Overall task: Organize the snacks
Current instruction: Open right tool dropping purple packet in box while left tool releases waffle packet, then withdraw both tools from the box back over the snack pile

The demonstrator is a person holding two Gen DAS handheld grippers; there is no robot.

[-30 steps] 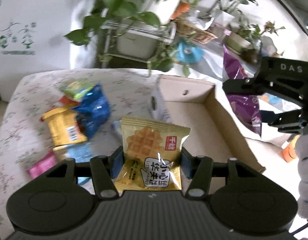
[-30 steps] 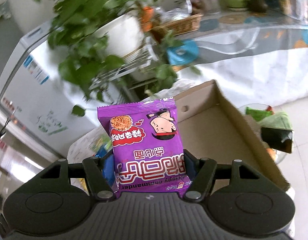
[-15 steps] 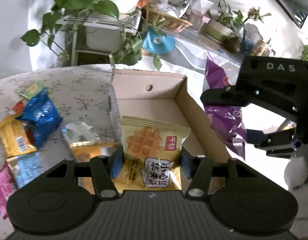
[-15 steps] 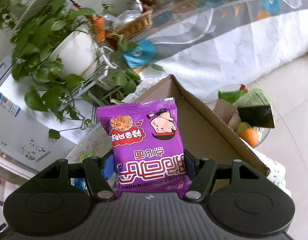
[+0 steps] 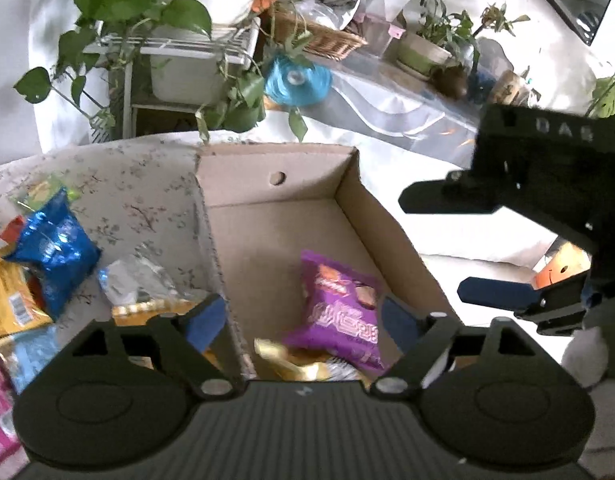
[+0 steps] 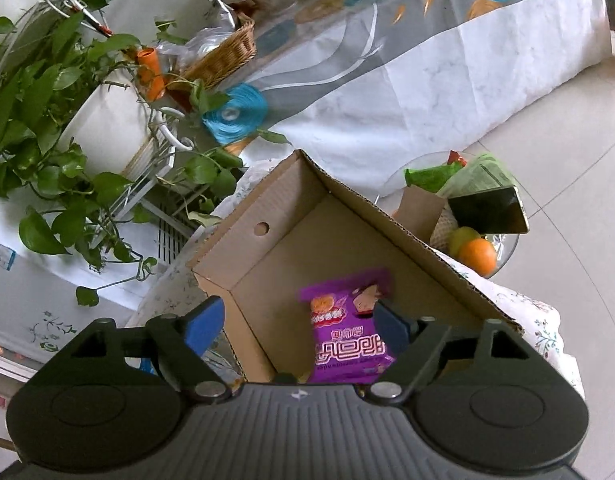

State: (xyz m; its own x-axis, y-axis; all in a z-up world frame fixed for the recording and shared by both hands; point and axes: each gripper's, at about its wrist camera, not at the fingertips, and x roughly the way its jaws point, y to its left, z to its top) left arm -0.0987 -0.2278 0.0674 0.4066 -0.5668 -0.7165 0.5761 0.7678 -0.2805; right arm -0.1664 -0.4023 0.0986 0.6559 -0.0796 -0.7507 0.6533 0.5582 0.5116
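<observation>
Both tongs tilt steeply down over the cardboard box [image 5: 243,220]. Left tongs [image 5: 297,322] and right tongs [image 6: 297,326] are opening, pinching nothing. The purple packet [image 5: 339,312] and yellow packet [image 5: 295,364] lie inside the box.

You could read "DAS" on the black right gripper [image 5: 503,264] body at far right; the purple packet's [image 5: 341,312] print stayed illegible
</observation>
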